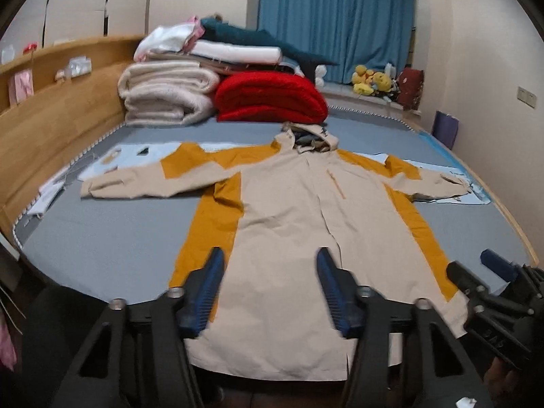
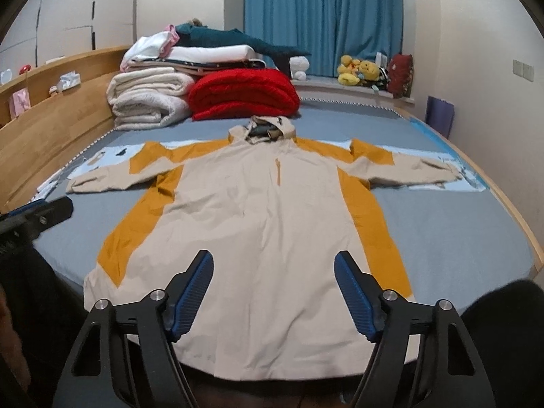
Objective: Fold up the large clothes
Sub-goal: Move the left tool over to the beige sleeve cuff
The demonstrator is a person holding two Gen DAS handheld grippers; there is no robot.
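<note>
A large beige hooded jacket (image 1: 285,210) with mustard side panels lies flat, front up, on the grey-blue bed, sleeves spread to both sides and hood at the far end. My left gripper (image 1: 270,255) hovers open above the lower hem, nothing between its blue pads. In the right wrist view the same jacket (image 2: 258,217) fills the middle, and my right gripper (image 2: 273,258) hangs open over the hem with nothing in it. The right gripper shows at the right edge of the left wrist view (image 1: 489,265), and the left gripper at the left edge of the right wrist view (image 2: 51,207).
Folded white blankets (image 1: 166,91) and a red quilt (image 1: 268,97) are stacked at the head of the bed. A wooden headboard shelf (image 1: 51,108) runs along the left. Blue curtains, plush toys (image 1: 369,80) on a sill and a purple bag (image 1: 445,129) stand at the far right.
</note>
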